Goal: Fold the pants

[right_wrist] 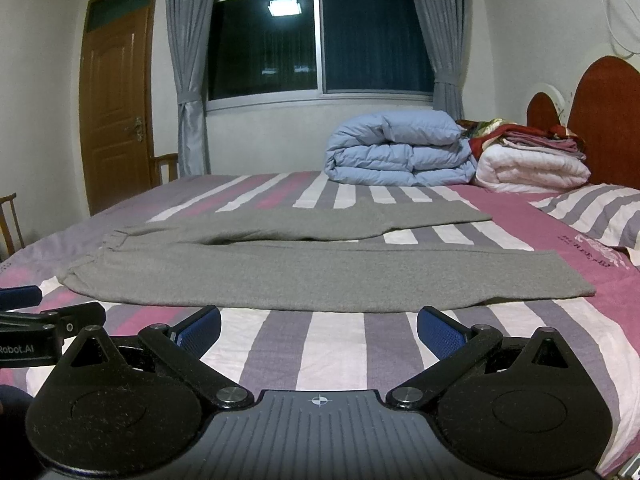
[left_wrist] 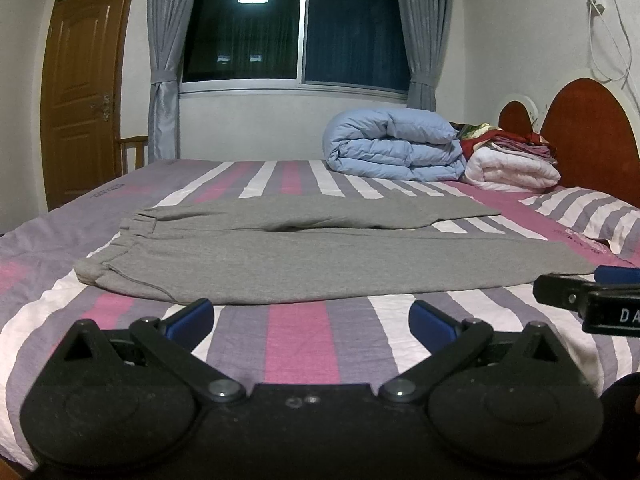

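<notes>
Grey sweatpants (left_wrist: 304,264) (right_wrist: 304,272) lie flat on the striped bed, waistband at the left, both legs stretching right with a gap between them at the far end. My left gripper (left_wrist: 311,318) hovers open over the bedsheet just short of the near leg's edge, nothing between its blue pads. My right gripper (right_wrist: 319,326) is open too, a little before the same near leg. The right gripper shows at the right edge of the left wrist view (left_wrist: 600,292); the left one shows at the left edge of the right wrist view (right_wrist: 28,312).
A folded blue duvet (left_wrist: 394,146) and a white quilt (left_wrist: 514,170) with stacked cloths sit at the bed's far side by the red headboard (left_wrist: 592,132). A striped pillow (left_wrist: 588,216) lies right. A door, window, curtains and a wooden chair stand behind.
</notes>
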The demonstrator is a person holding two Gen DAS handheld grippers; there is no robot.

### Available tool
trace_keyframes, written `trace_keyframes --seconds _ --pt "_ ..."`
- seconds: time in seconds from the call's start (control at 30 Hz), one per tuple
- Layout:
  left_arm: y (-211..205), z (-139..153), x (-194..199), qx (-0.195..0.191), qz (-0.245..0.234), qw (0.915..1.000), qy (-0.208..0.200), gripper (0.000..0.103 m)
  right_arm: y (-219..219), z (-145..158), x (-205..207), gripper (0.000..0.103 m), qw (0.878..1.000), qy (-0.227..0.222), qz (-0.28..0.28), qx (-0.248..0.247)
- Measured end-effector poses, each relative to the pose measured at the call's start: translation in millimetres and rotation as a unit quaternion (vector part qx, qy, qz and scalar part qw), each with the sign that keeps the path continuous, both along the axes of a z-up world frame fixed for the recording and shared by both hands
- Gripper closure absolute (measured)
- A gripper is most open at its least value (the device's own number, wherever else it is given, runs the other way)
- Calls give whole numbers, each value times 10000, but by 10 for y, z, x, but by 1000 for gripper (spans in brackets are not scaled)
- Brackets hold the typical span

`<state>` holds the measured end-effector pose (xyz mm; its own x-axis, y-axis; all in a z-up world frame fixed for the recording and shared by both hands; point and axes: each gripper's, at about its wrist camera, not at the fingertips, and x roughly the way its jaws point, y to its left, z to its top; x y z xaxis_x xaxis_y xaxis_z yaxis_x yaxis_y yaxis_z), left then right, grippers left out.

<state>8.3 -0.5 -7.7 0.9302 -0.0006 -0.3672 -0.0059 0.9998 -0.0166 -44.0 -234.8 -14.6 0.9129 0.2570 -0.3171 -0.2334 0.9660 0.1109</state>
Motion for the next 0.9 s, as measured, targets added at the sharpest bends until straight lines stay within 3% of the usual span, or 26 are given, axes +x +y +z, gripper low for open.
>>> trace_keyframes --seconds 0.9 --pt "-4 -1 -8 -13 -14 10000 16 6 12 10 5 0 10000 4 1 -11"
